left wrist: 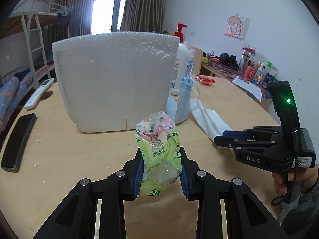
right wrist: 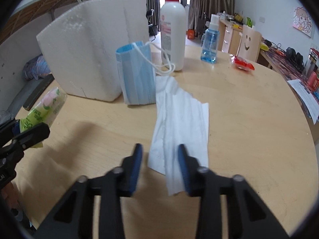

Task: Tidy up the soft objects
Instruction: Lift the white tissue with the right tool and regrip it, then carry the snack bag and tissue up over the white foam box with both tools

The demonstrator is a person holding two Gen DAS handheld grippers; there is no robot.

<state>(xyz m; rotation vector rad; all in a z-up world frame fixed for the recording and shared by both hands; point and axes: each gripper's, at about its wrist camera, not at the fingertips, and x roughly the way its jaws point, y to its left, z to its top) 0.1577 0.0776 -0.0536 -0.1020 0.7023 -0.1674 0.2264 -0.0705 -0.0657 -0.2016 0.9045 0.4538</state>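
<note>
Two hand-held grippers over the tabletop (right wrist: 249,119): left one loaded, right one not gripping.

Left hand-held gripper (left wrist: 161,171) is clamped on a green tissue pack (left wrist: 159,151), blue pads pressing both sides, pack sticking up at 12 o'clock from the jaws. Right hand-held gripper (right wrist: 160,167) has jaws part open, straddling the near end of a white tissue sheet (right wrist: 179,123); pads don't visibly press it, frame is blurred. The sheet lies flat, running toward 12 o'clock to a blue face mask (right wrist: 137,75) that stands upright against a white foam block (right wrist: 85,55). At 1 o'clock beyond the mask: white pump bottle (right wrist: 173,33), blue spray bottle (right wrist: 209,41), red wrapper (right wrist: 242,63) further right. In the left wrist view, a remote (left wrist: 38,93) and a dark flat case (left wrist: 19,141) sit at 9–10 o'clock.
</note>
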